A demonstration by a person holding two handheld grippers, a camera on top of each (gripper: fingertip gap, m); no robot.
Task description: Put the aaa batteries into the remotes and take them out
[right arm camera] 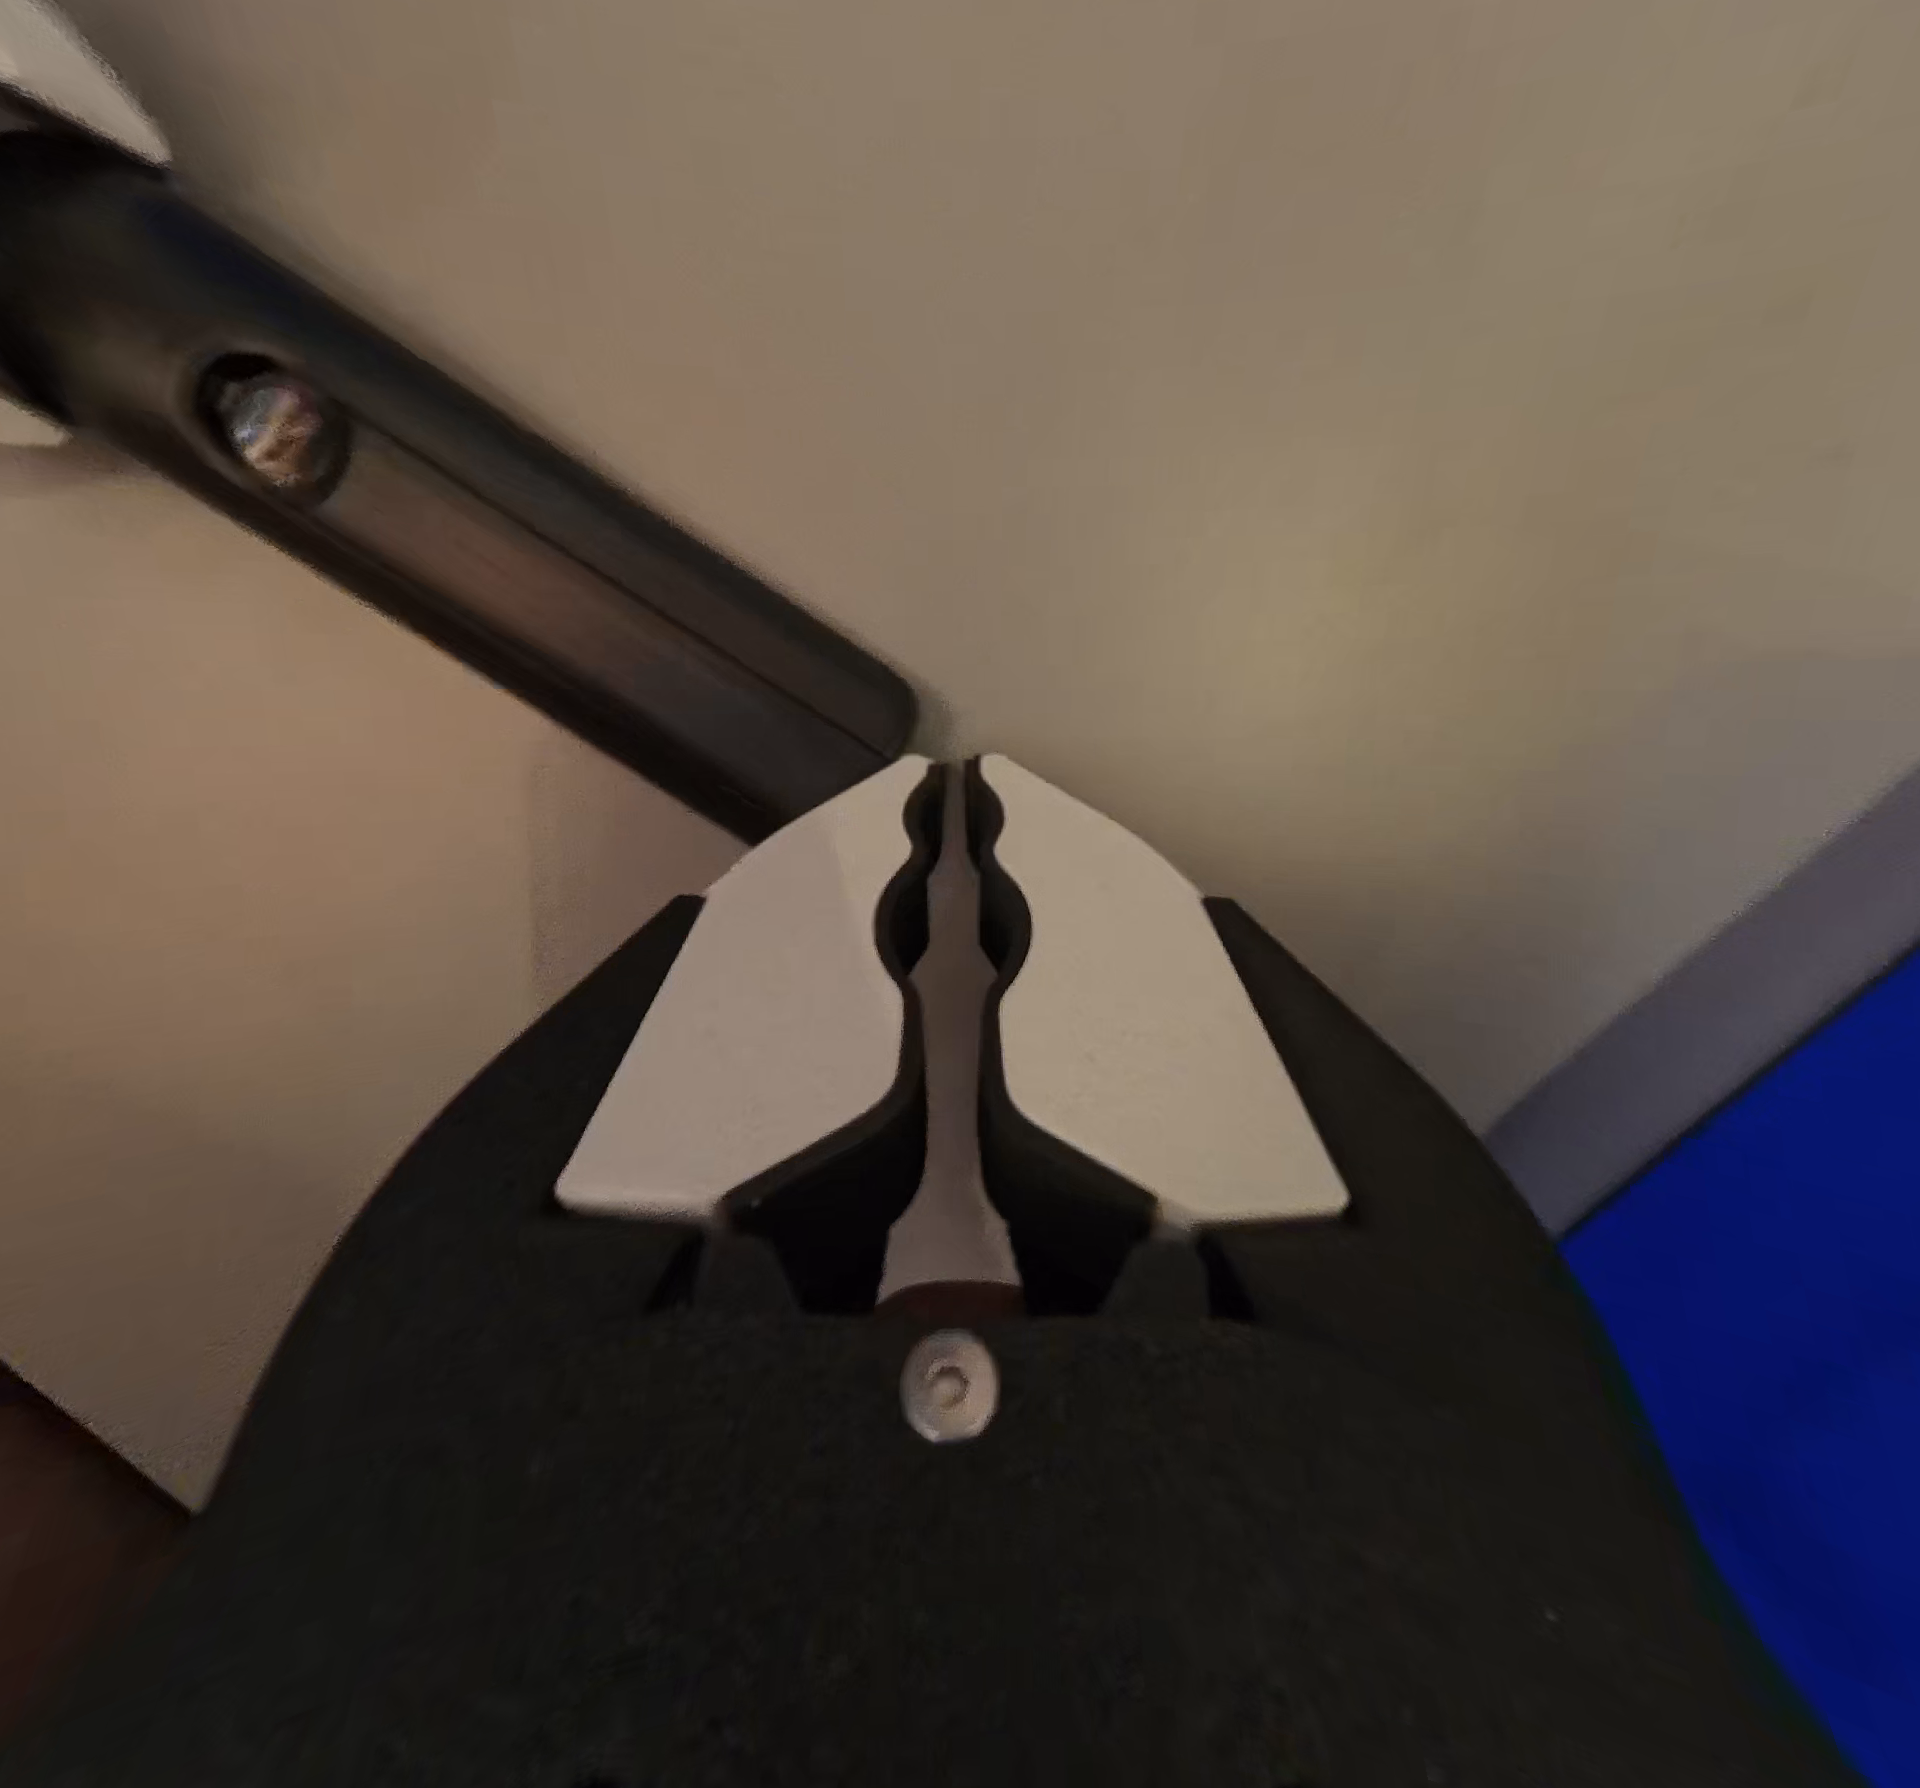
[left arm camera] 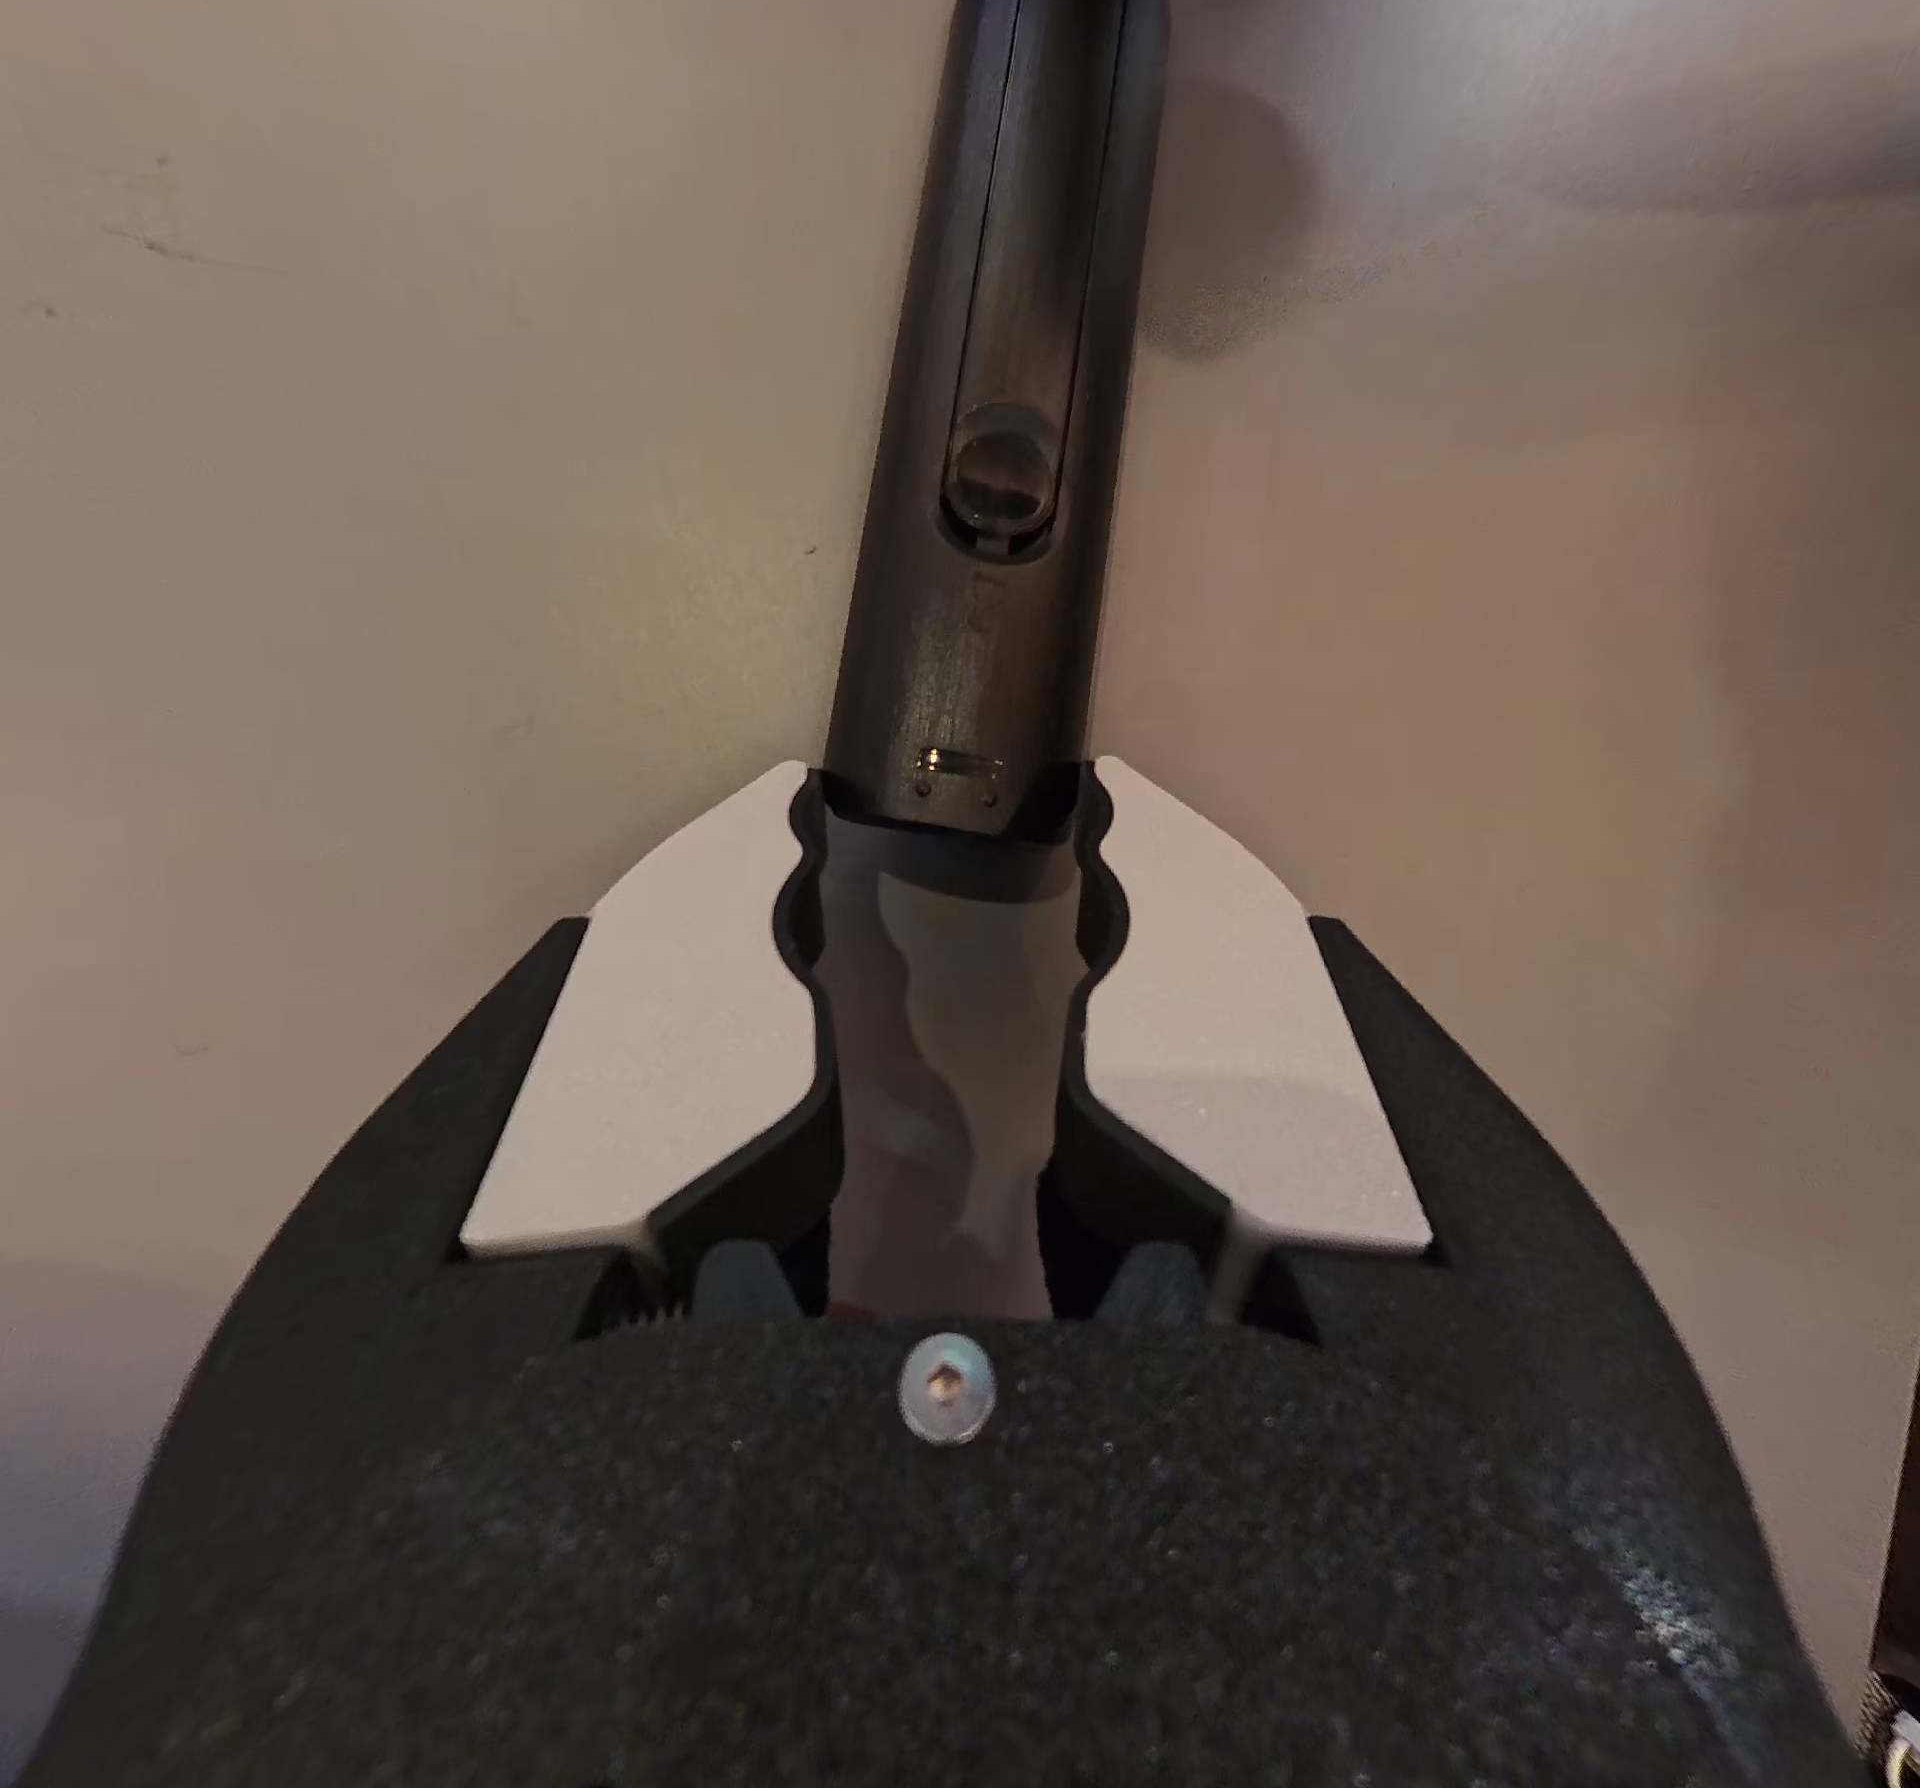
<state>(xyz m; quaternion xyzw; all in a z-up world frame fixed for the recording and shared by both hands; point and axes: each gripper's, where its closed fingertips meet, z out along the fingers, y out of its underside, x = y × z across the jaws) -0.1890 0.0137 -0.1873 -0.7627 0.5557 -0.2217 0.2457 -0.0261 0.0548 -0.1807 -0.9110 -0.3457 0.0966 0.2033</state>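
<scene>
**Remote held at one end, right tips at the other**

With the cream counter [left arm camera: 416,388] filling both views, I start there: it is pale and bare around the work, and in the right wrist view a blue surface [right arm camera: 1766,1323] shows past its edge.

Next is the black remote [left arm camera: 997,388]. It lies back-up on the counter, its long axis running straight away from my left hand-held gripper [left arm camera: 948,793], whose fingers are closed on its near end. A long slot with a round recess runs down the back; I cannot tell whether a battery sits inside.

My right hand-held gripper [right arm camera: 956,764] has its tips nearly together, holding nothing that I can see. It sits just beside the remote's far end [right arm camera: 873,699], and from there the body stretches away to the upper left.

I judge the right one does the work on that free end while the left steadies.
</scene>
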